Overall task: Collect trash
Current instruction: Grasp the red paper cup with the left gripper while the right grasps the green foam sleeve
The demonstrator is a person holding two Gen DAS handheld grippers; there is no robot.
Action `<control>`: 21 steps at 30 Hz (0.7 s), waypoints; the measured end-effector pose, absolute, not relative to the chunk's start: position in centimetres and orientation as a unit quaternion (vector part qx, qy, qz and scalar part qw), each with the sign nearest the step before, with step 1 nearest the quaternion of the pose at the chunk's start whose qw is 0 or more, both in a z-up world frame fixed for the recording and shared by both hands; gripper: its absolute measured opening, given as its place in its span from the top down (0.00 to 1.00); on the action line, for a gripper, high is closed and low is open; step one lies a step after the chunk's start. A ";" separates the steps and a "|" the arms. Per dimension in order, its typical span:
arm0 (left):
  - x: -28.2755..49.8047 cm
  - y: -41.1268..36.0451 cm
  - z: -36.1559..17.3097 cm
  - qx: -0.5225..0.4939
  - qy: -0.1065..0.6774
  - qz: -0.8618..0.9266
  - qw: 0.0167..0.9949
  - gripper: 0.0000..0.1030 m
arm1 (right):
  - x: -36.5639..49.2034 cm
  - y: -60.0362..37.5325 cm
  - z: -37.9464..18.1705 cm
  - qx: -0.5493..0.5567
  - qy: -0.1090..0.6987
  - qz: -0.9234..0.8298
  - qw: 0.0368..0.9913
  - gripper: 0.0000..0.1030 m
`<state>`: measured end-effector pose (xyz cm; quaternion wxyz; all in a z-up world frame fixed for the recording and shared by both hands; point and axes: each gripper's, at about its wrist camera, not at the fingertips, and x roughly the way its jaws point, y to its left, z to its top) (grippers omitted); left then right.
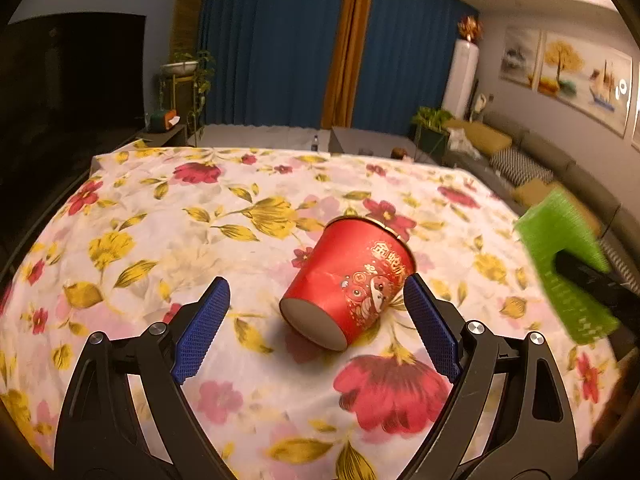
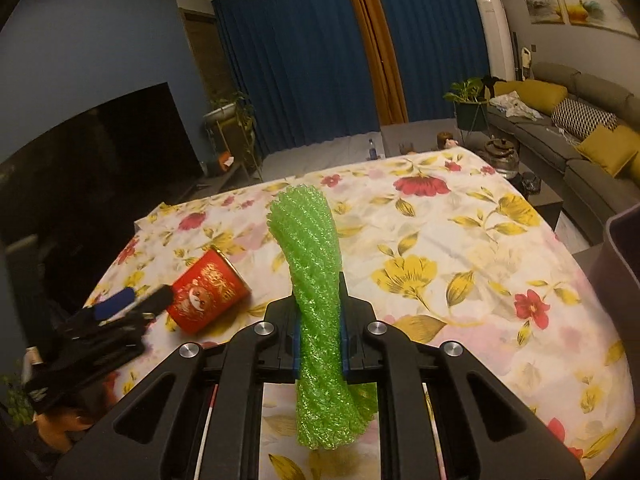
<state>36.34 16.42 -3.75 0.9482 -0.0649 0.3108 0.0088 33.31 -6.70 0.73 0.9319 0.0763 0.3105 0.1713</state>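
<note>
- Left gripper (image 1: 316, 300): jaws spread wide, grasping nothing; red paper cup (image 1: 348, 282) lies on its side between the blue pads (image 1: 202, 330), untouched.
- Cup's mouth faces away; contents cannot be told.
- Right gripper (image 2: 318, 330): clenched on a green foam net (image 2: 312, 280), held above the floral tablecloth (image 2: 460, 248).
- Grey bin (image 2: 622, 248) at right edge; interior hidden.

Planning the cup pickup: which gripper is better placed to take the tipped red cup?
Left. The left gripper is open with the red cup lying between its fingers; the right gripper is shut on green foam netting.
</note>
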 end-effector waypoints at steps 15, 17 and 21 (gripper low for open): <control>39.7 16.7 -5.9 -0.089 0.366 -0.036 0.926 0.33 | 33.1 -6.1 0.5 0.064 0.310 0.171 0.933 0.86; 39.6 16.6 -5.8 -0.091 0.363 -0.039 0.926 0.41 | 33.1 -6.1 0.4 0.064 0.312 0.169 0.933 0.86; 39.2 16.5 -5.5 -0.088 0.352 -0.040 0.931 0.45 | 33.0 -6.0 0.4 0.062 0.311 0.168 0.933 0.86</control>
